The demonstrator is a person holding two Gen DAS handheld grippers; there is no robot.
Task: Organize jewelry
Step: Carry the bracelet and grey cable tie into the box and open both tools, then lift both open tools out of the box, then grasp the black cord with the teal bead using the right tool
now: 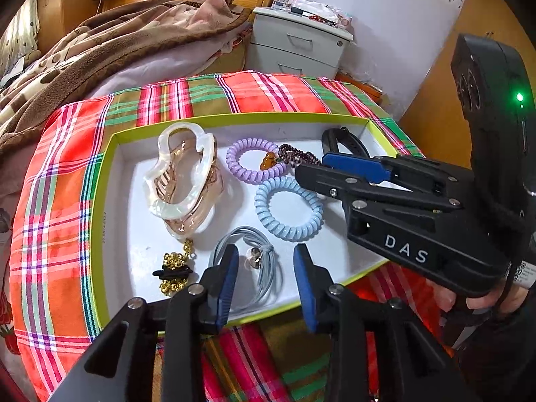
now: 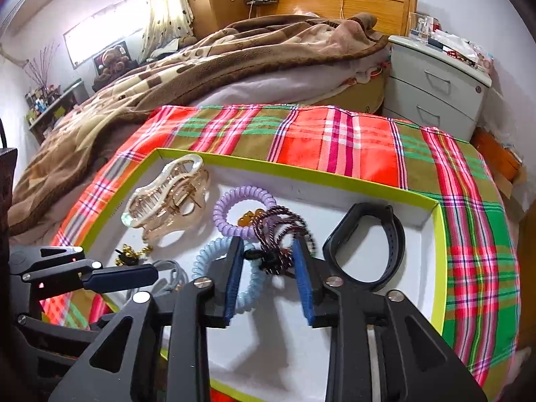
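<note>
A white tray with a lime rim (image 1: pixel 234 119) lies on a plaid cloth. It holds a pearly hair claw (image 1: pixel 182 181), a purple coil tie (image 1: pixel 234 164), a blue coil tie (image 1: pixel 288 231), a gold bead chain (image 1: pixel 172 263) and a black wristband (image 1: pixel 345 139). My left gripper (image 1: pixel 266 254) is open, straddling a grey elastic tie (image 1: pixel 264 278) that lies flat on the tray floor. My right gripper (image 2: pixel 268 244) is open too. A dark bead bracelet (image 2: pixel 278 227) sits loose between its blue pads (image 2: pixel 234 268), over the blue coil tie (image 2: pixel 207 254).
The plaid cloth (image 2: pixel 351 140) covers a low surface beside a bed with a brown blanket (image 2: pixel 234 53). A grey nightstand (image 2: pixel 442 83) stands at the back right. A hand (image 1: pixel 482 298) grips the right tool at the tray's right edge.
</note>
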